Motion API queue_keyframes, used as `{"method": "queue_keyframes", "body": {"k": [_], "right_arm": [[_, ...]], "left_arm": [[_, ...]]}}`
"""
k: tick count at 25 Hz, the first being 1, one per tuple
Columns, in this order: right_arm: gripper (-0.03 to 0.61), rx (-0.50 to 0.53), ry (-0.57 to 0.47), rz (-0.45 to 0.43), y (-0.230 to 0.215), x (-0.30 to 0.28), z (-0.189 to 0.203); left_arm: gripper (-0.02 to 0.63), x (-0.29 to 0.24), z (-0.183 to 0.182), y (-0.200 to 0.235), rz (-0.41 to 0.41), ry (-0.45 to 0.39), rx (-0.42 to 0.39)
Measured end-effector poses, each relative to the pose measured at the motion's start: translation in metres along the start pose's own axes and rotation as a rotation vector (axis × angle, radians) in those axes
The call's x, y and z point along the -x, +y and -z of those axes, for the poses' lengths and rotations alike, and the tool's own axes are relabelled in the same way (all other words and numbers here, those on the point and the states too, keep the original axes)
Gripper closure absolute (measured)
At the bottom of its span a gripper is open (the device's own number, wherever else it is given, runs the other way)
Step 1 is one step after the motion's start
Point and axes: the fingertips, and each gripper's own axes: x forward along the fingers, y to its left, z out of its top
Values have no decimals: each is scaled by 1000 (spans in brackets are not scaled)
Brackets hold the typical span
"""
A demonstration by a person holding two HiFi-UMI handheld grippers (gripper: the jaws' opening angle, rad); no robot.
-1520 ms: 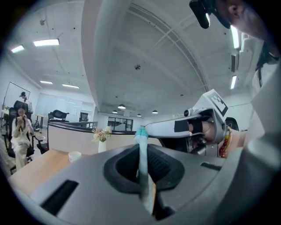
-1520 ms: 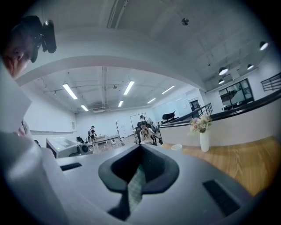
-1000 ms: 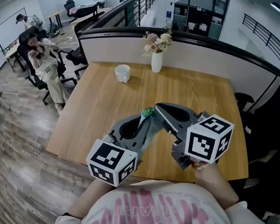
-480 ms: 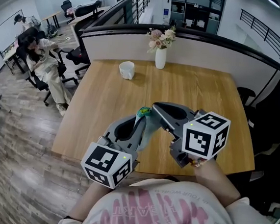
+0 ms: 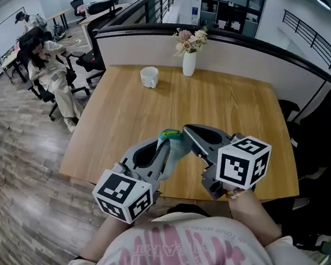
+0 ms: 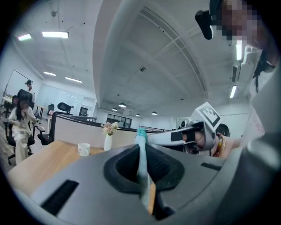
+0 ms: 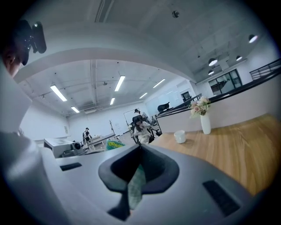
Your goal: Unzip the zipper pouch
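Note:
I hold both grippers close together above the near edge of the wooden table [image 5: 226,106]. A teal-green zipper pouch [image 5: 169,136] is pinched between them, and only a small part of it shows. My left gripper [image 5: 174,145] is shut on the pouch, whose teal edge [image 6: 141,151] runs up between its jaws. My right gripper [image 5: 186,131] is shut on a thin greenish strip of the pouch [image 7: 136,183], which hangs in its jaw gap. In the right gripper view a patterned corner of the pouch [image 7: 115,143] sticks up beside the left gripper [image 7: 66,151]. The right gripper [image 6: 193,132] also shows in the left gripper view.
A white mug [image 5: 149,76] and a white vase of flowers [image 5: 188,61] stand at the table's far edge. A low partition wall [image 5: 242,60] runs behind the table. A person sits on an office chair [image 5: 43,70] at the far left, and a dark chair [image 5: 321,144] is on the right.
Both grippers stay locked together on the pouch. They have sunk slightly towards the left in the head view, while the table and vase have shifted a little.

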Motion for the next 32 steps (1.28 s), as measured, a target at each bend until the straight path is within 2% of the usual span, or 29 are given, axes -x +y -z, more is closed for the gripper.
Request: {"method": "queue_keyframes", "body": {"k": [13, 29, 32], "right_arm": [[578, -53, -2, 60, -3, 19, 17], [578, -84, -30, 64, -14, 19, 11], [578, -72, -27, 90, -21, 22, 10]], "left_arm": [[600, 15, 5, -10, 37, -19, 58], [600, 9, -4, -7, 52, -37, 60], [600, 6, -7, -8, 53, -39, 59]]}}
